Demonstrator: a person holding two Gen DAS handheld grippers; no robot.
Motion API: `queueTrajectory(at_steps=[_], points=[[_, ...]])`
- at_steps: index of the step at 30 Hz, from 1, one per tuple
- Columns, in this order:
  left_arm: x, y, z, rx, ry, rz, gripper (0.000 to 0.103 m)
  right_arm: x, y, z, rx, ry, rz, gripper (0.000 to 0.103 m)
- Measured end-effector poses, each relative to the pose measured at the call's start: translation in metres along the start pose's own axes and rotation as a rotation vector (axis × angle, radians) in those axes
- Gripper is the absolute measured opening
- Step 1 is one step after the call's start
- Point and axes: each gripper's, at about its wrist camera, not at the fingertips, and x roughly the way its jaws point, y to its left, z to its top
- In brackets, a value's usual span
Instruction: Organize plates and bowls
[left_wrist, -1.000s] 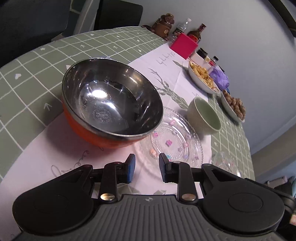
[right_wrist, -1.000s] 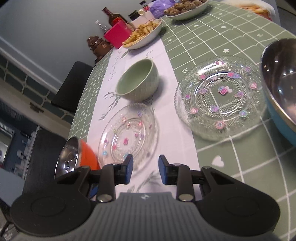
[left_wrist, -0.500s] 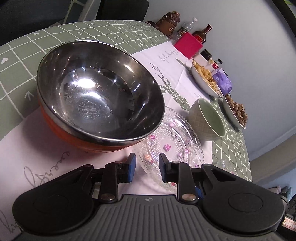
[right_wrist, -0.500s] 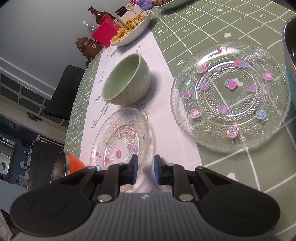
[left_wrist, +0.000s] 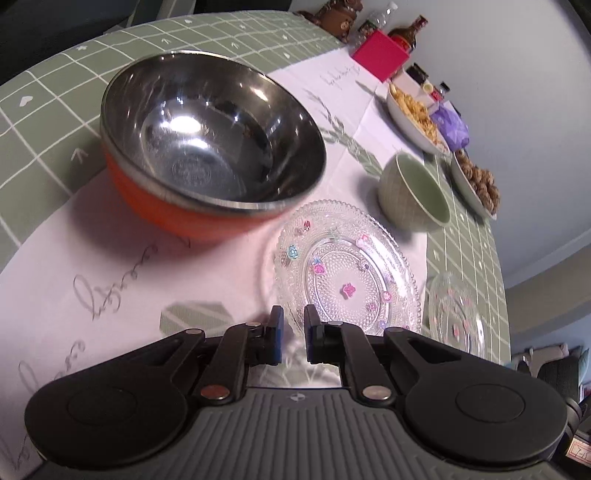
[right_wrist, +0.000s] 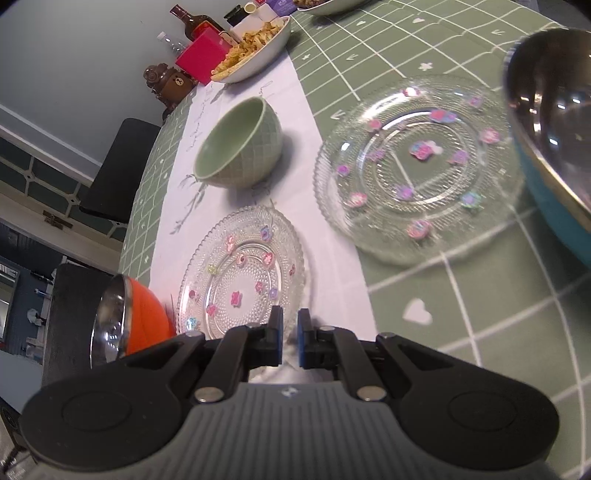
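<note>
The left tool (left_wrist: 293, 334) has just been closing, and its blue-padded jaws now stand almost together at the near rim of a small clear glass plate (left_wrist: 347, 271) dotted with coloured flowers; whether the pads pinch the rim cannot be told. The right tool (right_wrist: 290, 338) has also just closed, its jaws nearly touching at the near edge of the same small plate (right_wrist: 242, 275), with no clear view of anything between them. The small plate lies on a white runner (left_wrist: 122, 273) along the green checked worktop (right_wrist: 480, 314). Just beside it, on the left tool's side, stands an orange bowl with a steel inside (left_wrist: 210, 144). A pale green bowl (right_wrist: 238, 144) sits beyond it. A larger glass plate (right_wrist: 419, 166) lies on the green cloth, touching a blue steel-lined bowl (right_wrist: 550, 147). Dishes of food stand well apart at the far end.
</note>
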Motion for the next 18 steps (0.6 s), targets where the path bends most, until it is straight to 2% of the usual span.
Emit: queueTrajectory(at_steps=[6,8,9,10,11,13,15,18], points=[[-0.011,-0.002,-0.014,0.076,0.036,0.007,0.014,-0.019,-0.007,-0.016,-0.029,0.026,-0.018,0.006],[-0.017,-0.001,-0.014,0.097,0.007,0.023,0.015,-0.023,-0.005,-0.019,-0.066,0.015,-0.029,0.012],[-0.021,0.000,-0.013,0.113,-0.026,0.031,0.018,-0.026,-0.004,-0.019,-0.093,-0.001,-0.035,0.013],[-0.023,0.000,-0.011,0.130,-0.053,0.035,0.022,-0.029,-0.003,-0.019,-0.120,-0.022,-0.037,0.020],[-0.025,0.000,-0.009,0.138,-0.078,0.032,0.032,-0.031,-0.003,-0.018,-0.135,-0.046,-0.034,0.024],[-0.023,0.003,-0.003,0.119,-0.092,0.006,0.034,-0.033,-0.004,-0.014,-0.134,-0.075,-0.014,0.025],[-0.017,0.008,0.001,0.078,-0.071,-0.023,0.034,-0.030,-0.008,-0.007,-0.109,-0.090,0.009,0.025],[-0.008,0.008,0.003,0.073,-0.070,-0.025,0.034,-0.025,-0.016,0.000,-0.075,-0.108,0.009,0.025]])
